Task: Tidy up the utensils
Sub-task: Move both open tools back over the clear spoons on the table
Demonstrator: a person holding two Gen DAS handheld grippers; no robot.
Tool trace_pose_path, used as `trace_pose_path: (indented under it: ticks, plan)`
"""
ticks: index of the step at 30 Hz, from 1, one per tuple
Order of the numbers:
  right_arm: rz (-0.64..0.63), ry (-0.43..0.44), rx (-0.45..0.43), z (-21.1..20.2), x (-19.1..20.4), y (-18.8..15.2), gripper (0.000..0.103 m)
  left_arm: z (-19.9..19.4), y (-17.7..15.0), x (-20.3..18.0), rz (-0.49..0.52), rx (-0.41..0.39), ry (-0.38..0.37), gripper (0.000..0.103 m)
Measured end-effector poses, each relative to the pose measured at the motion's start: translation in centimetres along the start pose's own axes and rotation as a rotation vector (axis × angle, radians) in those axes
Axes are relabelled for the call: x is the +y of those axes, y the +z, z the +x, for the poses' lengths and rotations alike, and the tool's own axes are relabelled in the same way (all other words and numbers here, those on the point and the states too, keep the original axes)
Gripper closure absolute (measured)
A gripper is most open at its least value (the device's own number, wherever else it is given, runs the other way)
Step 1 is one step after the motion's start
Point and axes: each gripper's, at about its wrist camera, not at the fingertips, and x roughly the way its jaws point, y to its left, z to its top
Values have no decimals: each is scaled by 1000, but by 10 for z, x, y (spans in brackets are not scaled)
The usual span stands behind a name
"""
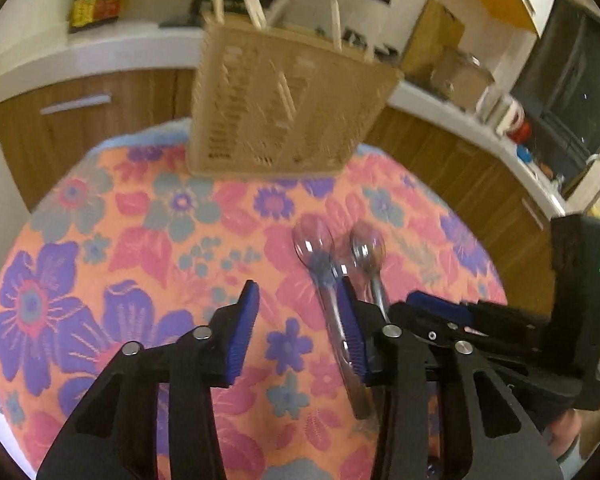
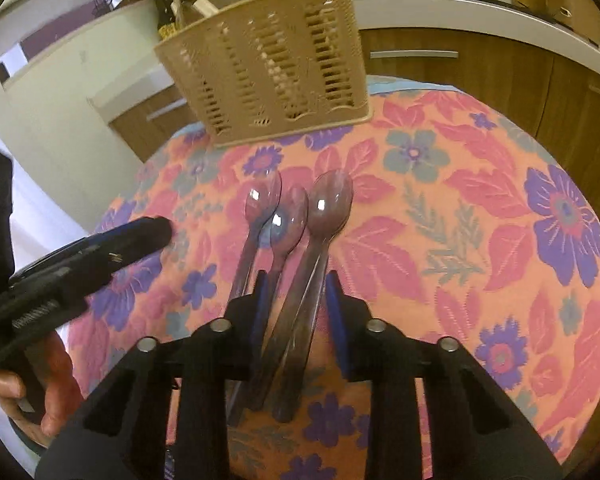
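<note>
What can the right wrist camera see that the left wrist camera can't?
Only the right wrist view shows all three clear spoons; the third spoon lies farthest right. It also shows the bare hand holding the left gripper.

Only the left wrist view shows the dark oven and the red mug on the counter.

Both show the beige utensil basket and the flowered tablecloth.

A floral tablecloth [image 2: 480,200] is spread in the foreground; behind it, wooden cabinets [image 2: 480,80] are seen beneath a white countertop [image 2: 440,4] bearing a cardboard box [image 1: 432,36].
</note>
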Motion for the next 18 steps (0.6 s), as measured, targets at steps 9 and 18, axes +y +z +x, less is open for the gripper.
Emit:
trace_pose_path:
  ticks: [9,18]
  plan:
    - [-25,-66,37,17,7,1,81,37,-2,-18,62,93,51,81]
    - [11,-62,19,6,-17,-2,102,46,0,-24,61,119,12,80]
